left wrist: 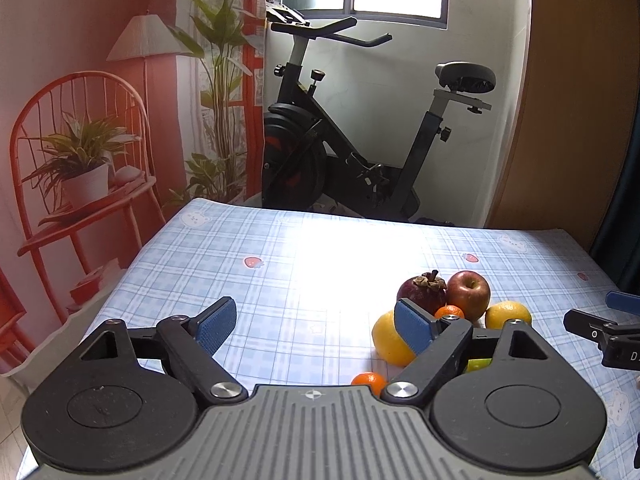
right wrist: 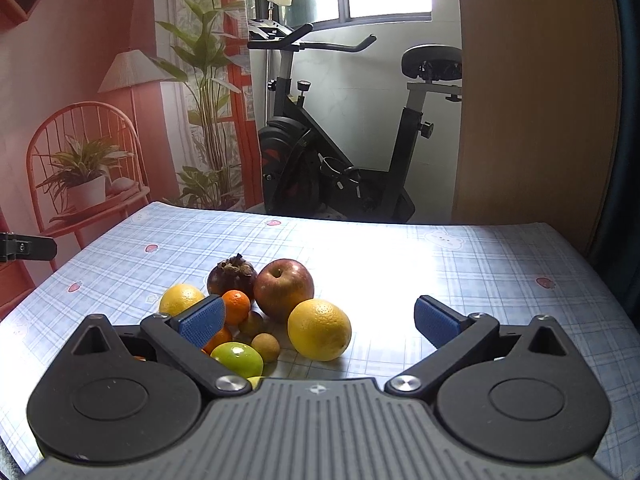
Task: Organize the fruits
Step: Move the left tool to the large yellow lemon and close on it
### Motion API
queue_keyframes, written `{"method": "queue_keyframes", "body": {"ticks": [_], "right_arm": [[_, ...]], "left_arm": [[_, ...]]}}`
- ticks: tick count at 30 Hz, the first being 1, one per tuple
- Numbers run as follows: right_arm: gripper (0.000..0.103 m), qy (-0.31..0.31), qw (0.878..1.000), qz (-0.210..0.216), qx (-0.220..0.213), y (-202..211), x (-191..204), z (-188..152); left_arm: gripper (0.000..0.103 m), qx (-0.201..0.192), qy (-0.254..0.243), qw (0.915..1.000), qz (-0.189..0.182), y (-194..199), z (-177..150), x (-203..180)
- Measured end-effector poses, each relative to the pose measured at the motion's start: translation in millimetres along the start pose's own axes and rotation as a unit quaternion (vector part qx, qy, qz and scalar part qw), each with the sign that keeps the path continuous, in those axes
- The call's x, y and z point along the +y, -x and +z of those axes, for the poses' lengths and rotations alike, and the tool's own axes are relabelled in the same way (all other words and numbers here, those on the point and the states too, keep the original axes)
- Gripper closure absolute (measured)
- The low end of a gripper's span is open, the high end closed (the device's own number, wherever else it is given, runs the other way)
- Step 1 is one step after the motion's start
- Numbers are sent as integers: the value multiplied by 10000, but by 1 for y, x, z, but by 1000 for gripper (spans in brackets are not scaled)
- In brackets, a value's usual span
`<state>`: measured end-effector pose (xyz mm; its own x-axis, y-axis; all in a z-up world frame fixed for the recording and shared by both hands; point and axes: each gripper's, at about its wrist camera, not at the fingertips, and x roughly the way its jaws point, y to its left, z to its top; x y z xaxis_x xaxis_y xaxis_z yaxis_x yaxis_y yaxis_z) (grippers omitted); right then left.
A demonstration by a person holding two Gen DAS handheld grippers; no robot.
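Observation:
A pile of fruit lies on the blue checked tablecloth [right wrist: 440,264]. In the right wrist view I see a red apple [right wrist: 284,290], a dark mangosteen [right wrist: 231,276], two yellow citrus fruits [right wrist: 319,330] [right wrist: 180,300], small tangerines [right wrist: 236,306], a green fruit [right wrist: 237,358] and small brown fruits [right wrist: 267,347]. My right gripper [right wrist: 320,326] is open and empty, just above the near yellow citrus. My left gripper [left wrist: 316,328] is open and empty, left of the pile; the apple [left wrist: 468,294], mangosteen [left wrist: 420,292], a yellow citrus [left wrist: 390,340] and a tangerine [left wrist: 370,382] show there.
An exercise bike [right wrist: 340,160] stands behind the table's far edge. A wooden door [right wrist: 532,100] is at the right. A red chair with a potted plant [left wrist: 80,176] shows on the wall at the left. The right gripper shows at the right edge of the left wrist view [left wrist: 608,332].

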<state>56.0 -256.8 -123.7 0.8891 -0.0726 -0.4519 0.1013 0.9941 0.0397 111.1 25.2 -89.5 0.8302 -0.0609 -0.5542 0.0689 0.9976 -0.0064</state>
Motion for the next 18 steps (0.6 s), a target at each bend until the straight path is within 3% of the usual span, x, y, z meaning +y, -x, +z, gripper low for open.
{"method": "queue_keyframes", "body": {"ticks": [8,18], "right_arm": [[3,147,9997,95,172,-23,-10,7],[29,506,9955,348,717,-65,-26,-8]], "left_arm": [[17,14,-207,9996,-168,-23,14,-20],[48,540,-566,9915,-1041,-82,17,-76]]}}
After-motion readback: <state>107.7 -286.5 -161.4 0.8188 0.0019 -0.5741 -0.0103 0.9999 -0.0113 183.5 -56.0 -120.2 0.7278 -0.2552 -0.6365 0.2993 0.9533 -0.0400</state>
